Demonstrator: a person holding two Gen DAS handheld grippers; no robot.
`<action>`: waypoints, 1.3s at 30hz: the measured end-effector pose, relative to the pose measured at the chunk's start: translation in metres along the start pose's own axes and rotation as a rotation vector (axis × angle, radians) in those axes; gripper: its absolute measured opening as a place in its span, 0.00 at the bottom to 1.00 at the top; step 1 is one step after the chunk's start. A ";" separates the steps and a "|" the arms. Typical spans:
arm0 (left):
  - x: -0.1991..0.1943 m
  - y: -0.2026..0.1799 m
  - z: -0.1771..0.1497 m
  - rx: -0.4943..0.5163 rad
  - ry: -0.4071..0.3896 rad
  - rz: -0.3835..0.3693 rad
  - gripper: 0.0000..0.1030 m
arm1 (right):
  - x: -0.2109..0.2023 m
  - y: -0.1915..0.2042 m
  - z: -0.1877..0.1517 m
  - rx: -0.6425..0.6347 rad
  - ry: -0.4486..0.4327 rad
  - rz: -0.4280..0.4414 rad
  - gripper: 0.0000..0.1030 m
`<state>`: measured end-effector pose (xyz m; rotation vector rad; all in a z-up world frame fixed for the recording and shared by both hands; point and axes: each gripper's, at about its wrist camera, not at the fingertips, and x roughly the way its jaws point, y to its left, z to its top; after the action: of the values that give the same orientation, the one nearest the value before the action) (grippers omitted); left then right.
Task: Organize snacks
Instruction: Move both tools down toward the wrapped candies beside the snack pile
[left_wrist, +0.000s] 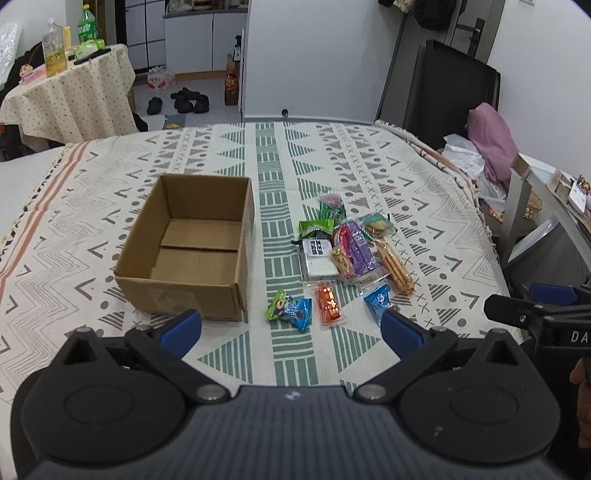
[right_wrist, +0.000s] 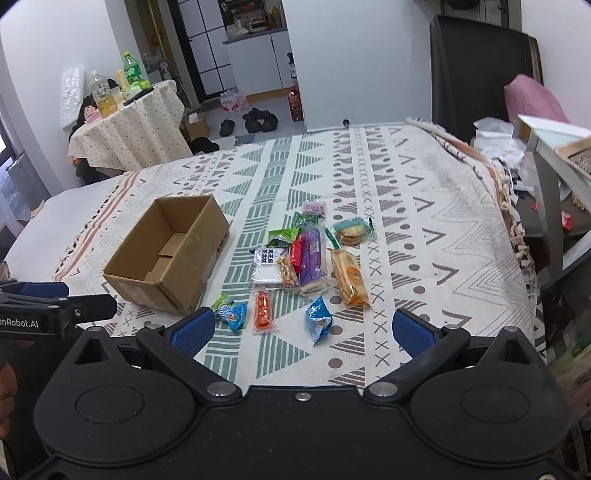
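- Your cloth (left_wrist: 424, 192) is cream, patterned with green striped triangles and grey zigzags.
- Your box (left_wrist: 177, 291) is plain brown.
- Your near packets: blue (right_wrist: 318, 323), orange-red (right_wrist: 263, 308), green (left_wrist: 277, 308).
- Your pads (right_wrist: 194, 332) are blue on black.

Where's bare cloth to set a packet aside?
Free: far cloth beyond the cardboard box, and cloth right of the biscuit packet. Crowded: the snack pile beside the box, down to the orange packet.

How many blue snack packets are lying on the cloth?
2. One blue packet lies just off the cardboard box's near corner, beside a small green one. The other blue packet lies further right, below the purple pack. More could be hidden within the pile.
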<state>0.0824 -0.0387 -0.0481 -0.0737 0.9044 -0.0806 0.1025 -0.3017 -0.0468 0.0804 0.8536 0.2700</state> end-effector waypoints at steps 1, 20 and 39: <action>0.004 0.000 0.001 -0.002 0.008 0.001 1.00 | 0.003 -0.001 0.001 0.002 0.005 0.002 1.00; 0.079 0.000 0.012 -0.048 0.108 -0.034 0.97 | 0.068 -0.035 0.009 0.139 0.142 0.026 0.82; 0.166 0.007 0.012 -0.212 0.186 0.042 0.68 | 0.149 -0.039 0.013 0.217 0.284 0.044 0.65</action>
<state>0.1943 -0.0477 -0.1706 -0.2474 1.0976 0.0489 0.2137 -0.2991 -0.1548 0.2682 1.1630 0.2319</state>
